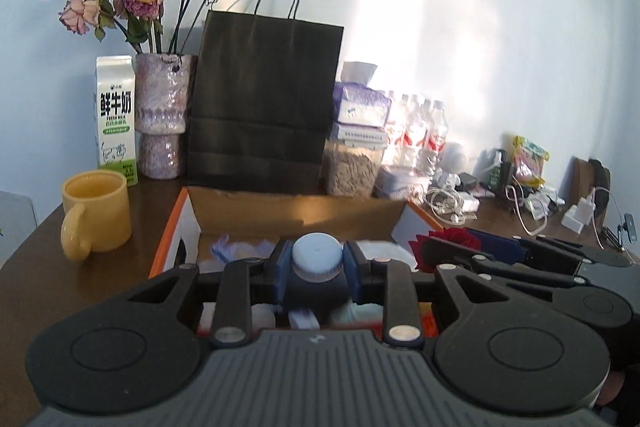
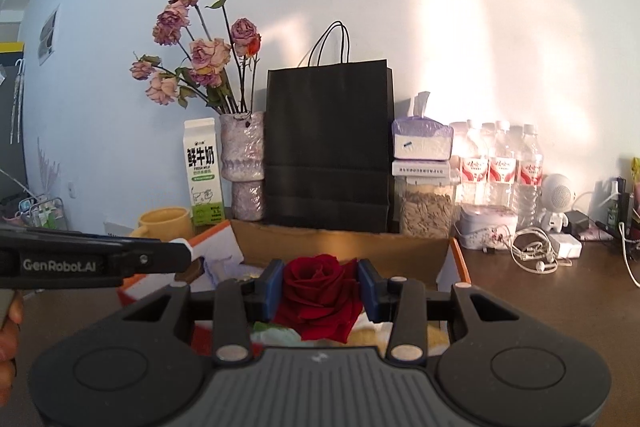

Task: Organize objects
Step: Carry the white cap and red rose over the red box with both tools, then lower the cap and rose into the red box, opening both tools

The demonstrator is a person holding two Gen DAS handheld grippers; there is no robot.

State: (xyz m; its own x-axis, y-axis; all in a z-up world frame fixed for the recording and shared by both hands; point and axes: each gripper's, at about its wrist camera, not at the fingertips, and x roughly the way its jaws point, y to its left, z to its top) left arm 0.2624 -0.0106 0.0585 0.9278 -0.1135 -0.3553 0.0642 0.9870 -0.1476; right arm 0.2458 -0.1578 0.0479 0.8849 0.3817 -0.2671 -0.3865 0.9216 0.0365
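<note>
My left gripper (image 1: 317,265) is shut on a dark bottle with a pale blue cap (image 1: 317,253), held upright above an open cardboard box (image 1: 296,211). My right gripper (image 2: 320,285) is shut on a red rose (image 2: 318,291) over the same box (image 2: 340,247). In the left wrist view the rose (image 1: 452,239) and the right gripper show at the right. The left gripper's side (image 2: 100,259) shows at the left of the right wrist view, with part of a hand below it. White and pale items lie inside the box, blurred.
On the brown table (image 1: 32,267): yellow mug (image 1: 98,215), milk carton (image 1: 116,119), vase of dried roses (image 1: 160,115), black paper bag (image 1: 264,99), tissue pack (image 2: 422,141), seed jar (image 2: 426,207), water bottles (image 2: 500,163), a tin (image 2: 486,231), white speaker (image 2: 556,199), cables and chargers (image 2: 536,255).
</note>
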